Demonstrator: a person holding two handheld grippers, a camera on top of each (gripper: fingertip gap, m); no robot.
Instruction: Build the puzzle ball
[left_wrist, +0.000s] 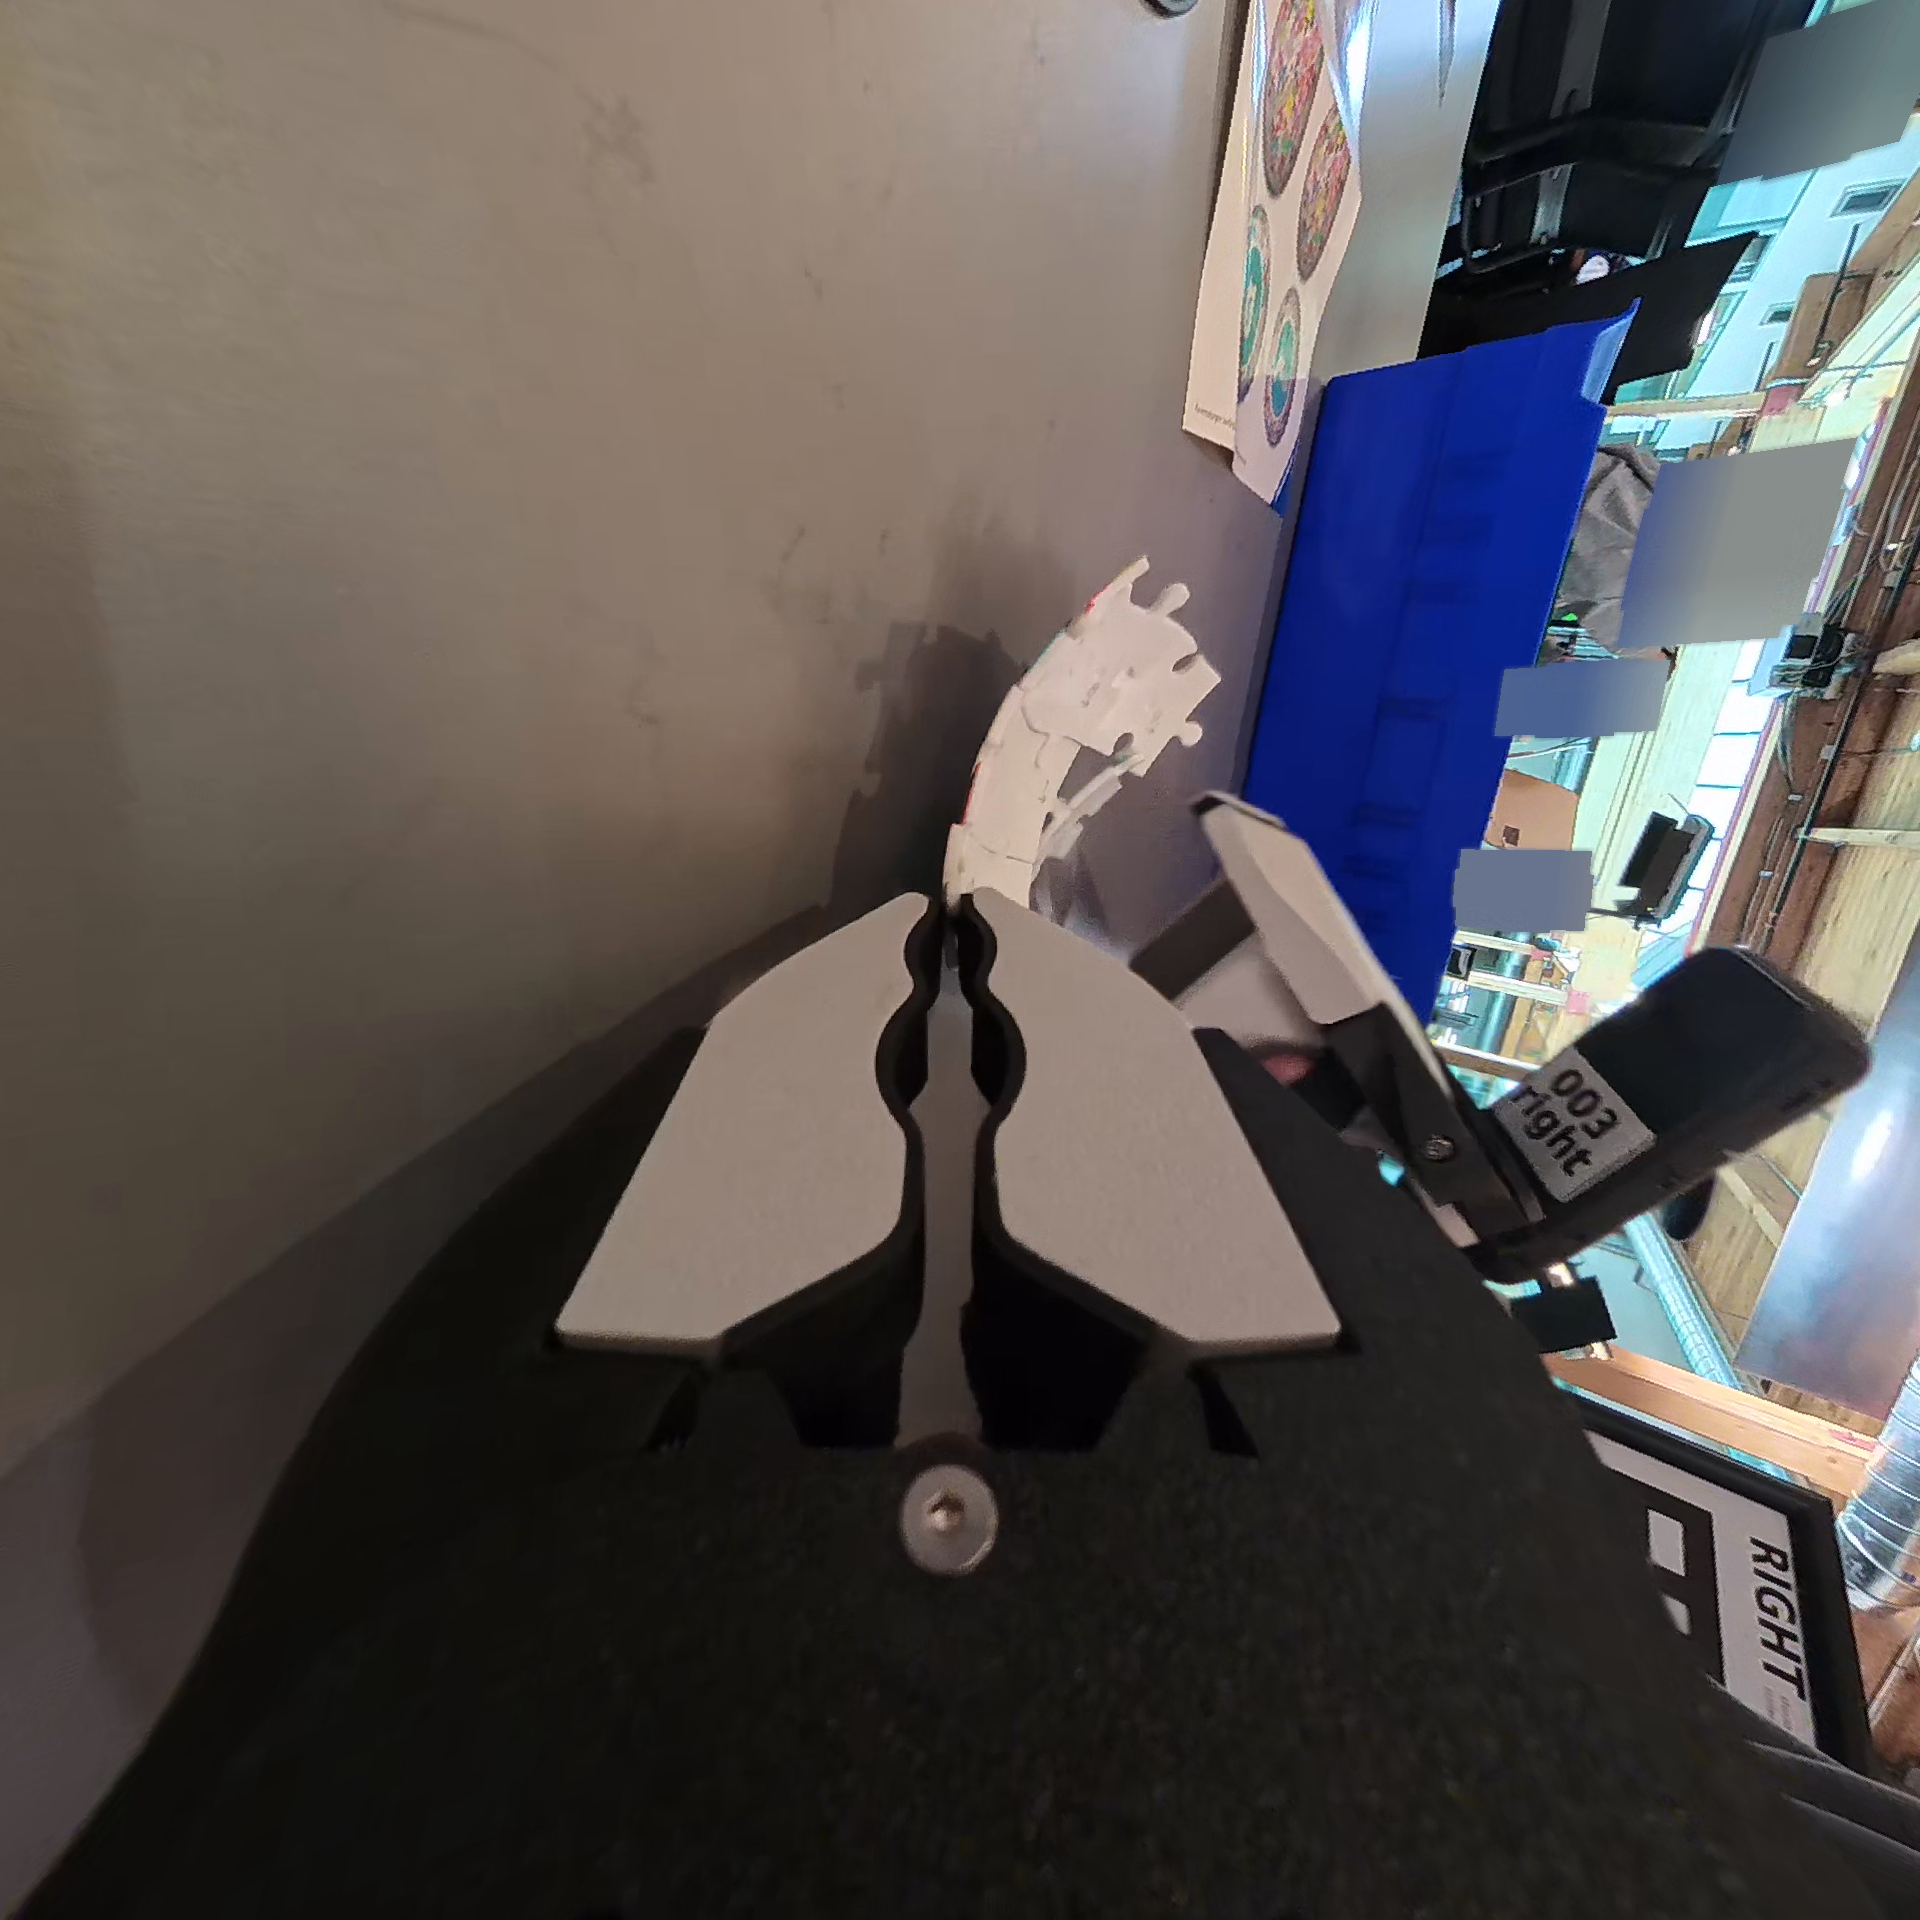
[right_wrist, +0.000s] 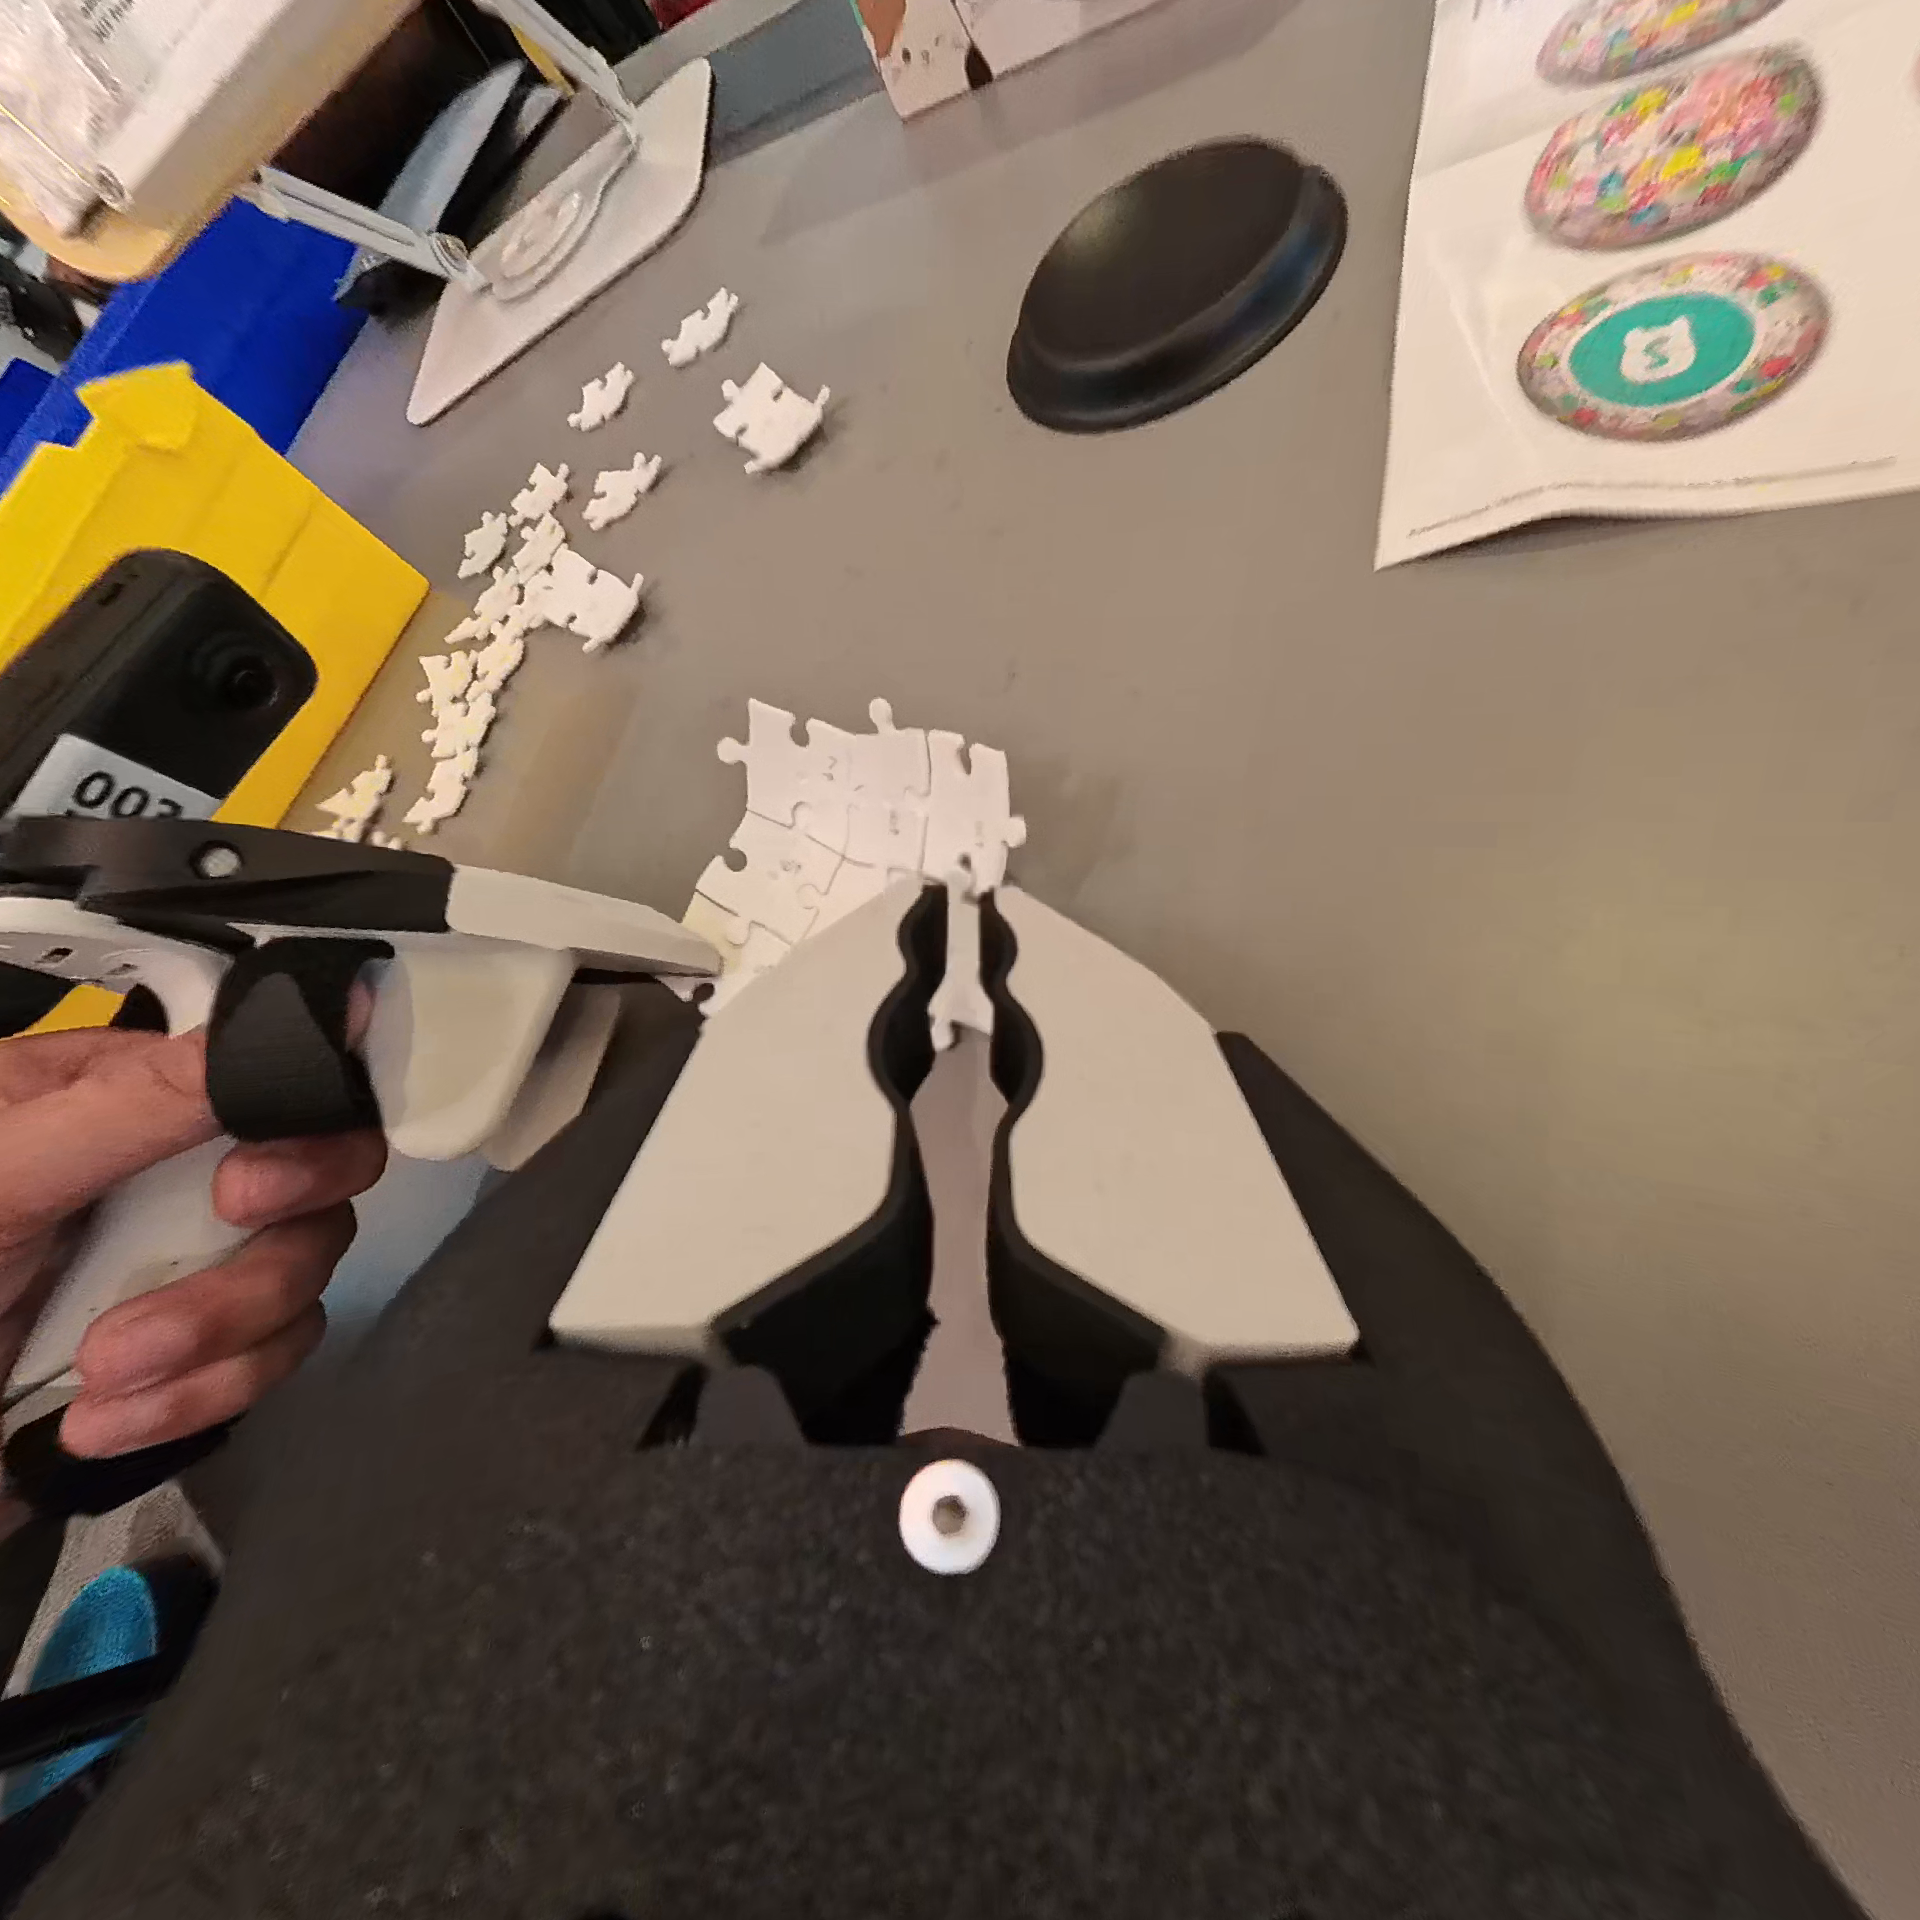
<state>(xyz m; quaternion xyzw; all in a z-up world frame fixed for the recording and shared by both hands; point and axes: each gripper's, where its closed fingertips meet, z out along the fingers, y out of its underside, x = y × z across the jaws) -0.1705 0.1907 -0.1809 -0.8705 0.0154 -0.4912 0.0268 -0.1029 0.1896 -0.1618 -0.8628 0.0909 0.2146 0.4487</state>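
- A curved white panel of joined puzzle pieces (right_wrist: 873, 821) was seen held up off the grey table (right_wrist: 1299, 727), between the two grippers
- The left gripper (left_wrist: 951, 914) was seen nearly closed, its tips pinched on the lower edge of the panel
- The right gripper (right_wrist: 961, 904) was seen closed on a single white piece (right_wrist: 958, 987), whose tip was touching the panel's near edge
- The panel was seen as several interlocked pieces, plain white on the visible side, bowed like part of a shell, with tabs jutting from its free edges
- A failed join was judged possible: if the tab were pressed in off-line, the piece might be bent or might slip in the jaws
- Because the panel was held only at one edge, it was judged that a hard push could flex it and pop the existing joints apart
- Loose white pieces (right_wrist: 488, 665) were seen scattered on the table beyond, near a yellow bin (right_wrist: 208, 540), with a printed picture sheet (right_wrist: 1662, 312) well apart to the right
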